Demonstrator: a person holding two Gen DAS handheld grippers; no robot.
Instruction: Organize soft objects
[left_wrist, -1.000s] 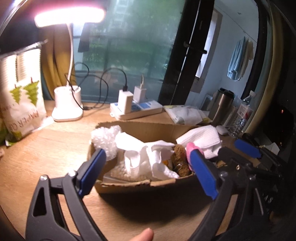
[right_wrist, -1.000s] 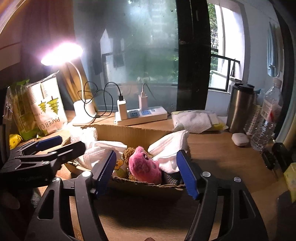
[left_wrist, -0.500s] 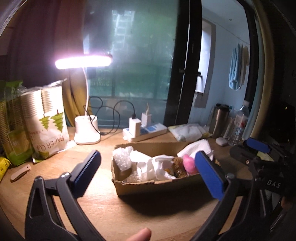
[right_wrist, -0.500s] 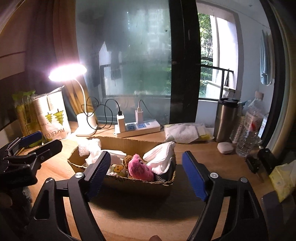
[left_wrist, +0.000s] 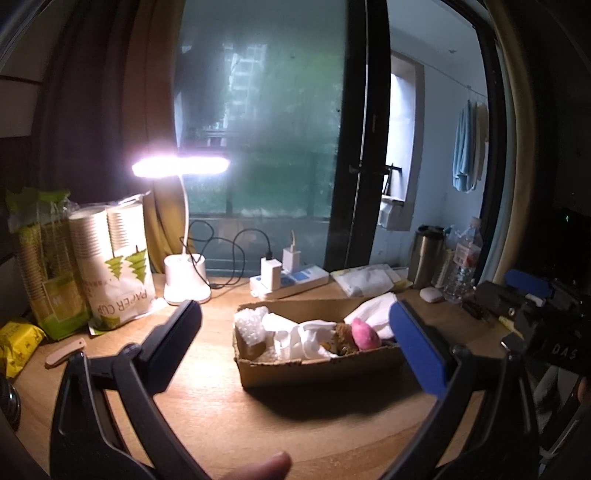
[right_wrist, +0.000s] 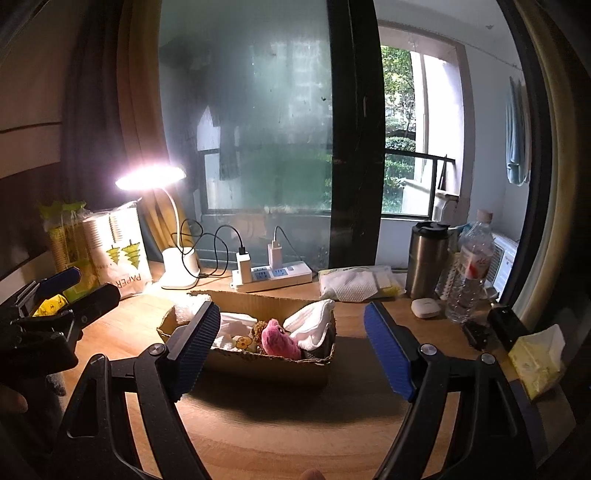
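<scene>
Desk (left_wrist: 229, 417): wooden, lit by a lamp (left_wrist: 181, 168) at the back left.

Box (left_wrist: 314, 365): open cardboard, mid-desk, well in front of both grippers. Contents, left to right in the left wrist view: bubble wrap (left_wrist: 251, 325), white cloths (left_wrist: 299, 338), a brown plush (left_wrist: 341, 338), a pink plush (left_wrist: 364, 332), a white towel (left_wrist: 376, 310) draped over the right end. All lie inside the box; the towel pokes above the rim.

Left gripper (left_wrist: 295, 336): jaws wide apart, nothing between them, held clear of the box. It also shows at the left edge of the right wrist view (right_wrist: 79, 286).

Right gripper (right_wrist: 291, 349): jaws spread wide, nothing gripped, box seen through the gap but apart from the pads. Part of it shows at the right in the left wrist view.

Back row: paper-cup bags (left_wrist: 118, 266) at left, power strip (left_wrist: 291, 282) with two chargers behind the box, a packet of wipes (right_wrist: 354, 282), steel tumbler (right_wrist: 426, 254), water bottle (right_wrist: 471, 266), small white case (right_wrist: 426, 307).

Right edge: yellow tissue pack (right_wrist: 535, 358).
</scene>
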